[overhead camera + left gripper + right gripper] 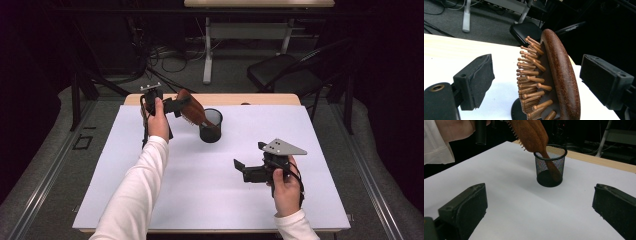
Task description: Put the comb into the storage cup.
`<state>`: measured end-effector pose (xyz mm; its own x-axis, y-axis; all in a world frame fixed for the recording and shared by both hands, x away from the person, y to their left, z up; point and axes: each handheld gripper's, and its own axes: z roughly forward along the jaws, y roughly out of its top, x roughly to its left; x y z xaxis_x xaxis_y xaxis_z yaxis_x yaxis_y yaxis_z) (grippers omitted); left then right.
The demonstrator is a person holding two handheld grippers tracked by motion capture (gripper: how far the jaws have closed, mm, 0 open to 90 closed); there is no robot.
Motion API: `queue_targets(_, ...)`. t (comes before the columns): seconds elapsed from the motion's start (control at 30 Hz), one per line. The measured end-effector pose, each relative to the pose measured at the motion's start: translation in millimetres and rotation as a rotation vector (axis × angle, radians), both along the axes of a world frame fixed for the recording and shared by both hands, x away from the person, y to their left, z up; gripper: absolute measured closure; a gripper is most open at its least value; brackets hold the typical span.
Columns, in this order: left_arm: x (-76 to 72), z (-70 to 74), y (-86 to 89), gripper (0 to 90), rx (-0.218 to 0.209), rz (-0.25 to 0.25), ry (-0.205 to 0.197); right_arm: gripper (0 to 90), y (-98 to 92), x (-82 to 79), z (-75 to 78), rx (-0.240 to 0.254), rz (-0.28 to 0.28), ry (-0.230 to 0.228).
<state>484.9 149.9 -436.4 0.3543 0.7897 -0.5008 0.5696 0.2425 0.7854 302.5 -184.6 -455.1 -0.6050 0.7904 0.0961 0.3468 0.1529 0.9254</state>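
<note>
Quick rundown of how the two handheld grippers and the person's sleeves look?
Both grippers are black with two blocky jaws faced with dark pads. The right gripper carries a grey three-cornered plate with small holes on top and a black cable looping by the hand. The left gripper has a small pale bracket on top. Both sleeves are white with long cuffs.

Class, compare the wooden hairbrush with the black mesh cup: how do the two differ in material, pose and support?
The wooden hairbrush is solid brown wood with pegs; the mesh cup is black see-through wire. The hairbrush leans tilted, head up; the mesh cup stands upright. The hairbrush rests with its handle inside the cup; the mesh cup sits on the white sheet. The left tool has its pads apart on either side of the hairbrush, clear of it. Both are at the sheet's far side.
</note>
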Motion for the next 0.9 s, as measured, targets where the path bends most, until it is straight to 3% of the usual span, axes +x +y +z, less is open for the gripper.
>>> queue_targets(0.4,-1.4,4.5,4.5,10.0,0.046,-0.003,-0.014,0.0,-0.2,0.0,0.1,0.0,-0.001,-0.003)
queue_targets(0.53,-2.5,7.3,5.6,12.7,0.118,-0.03,-0.019,0.0,-0.3,0.0,0.1,0.0,-0.001,-0.002)
queue_targets(0.9,-6.9,20.4,14.0,13.8,0.125,-0.043,-0.053,0.0,-0.2,-0.2,0.1,-0.001,-0.002,-0.002)
